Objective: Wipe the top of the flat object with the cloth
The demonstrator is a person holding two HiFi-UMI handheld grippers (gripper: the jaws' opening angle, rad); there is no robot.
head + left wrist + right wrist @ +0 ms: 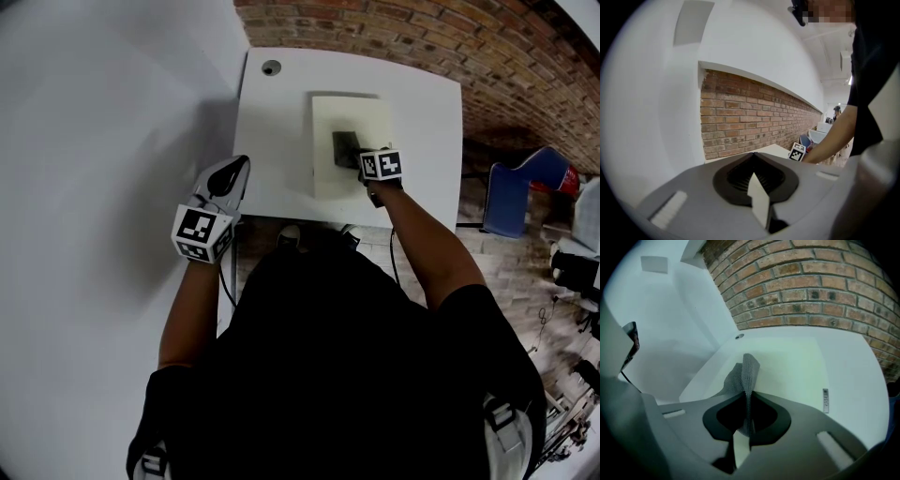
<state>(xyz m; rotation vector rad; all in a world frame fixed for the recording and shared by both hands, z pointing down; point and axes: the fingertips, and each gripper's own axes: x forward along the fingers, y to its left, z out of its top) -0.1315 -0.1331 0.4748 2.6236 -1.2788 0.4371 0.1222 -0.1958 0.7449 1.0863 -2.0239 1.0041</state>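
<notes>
The person's black-shirted torso [356, 356] fills the foreground below the white desk [277, 112]. The right gripper [746, 425] has its fingers clamped on the grey cloth [749, 373], which trails ahead of them onto the flat cream board [787, 366] lying beneath. The left gripper [758, 194], fingers pressed together on nothing, hovers with the desk's near left corner just beside them, well apart from the board.

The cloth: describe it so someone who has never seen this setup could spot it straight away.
Find the white table against the brick wall; a pale flat board lies on its middle. The cloth is the small dark grey knitted piece on that board, pinched in the right claw. It is the only dark, soft thing there.
</notes>
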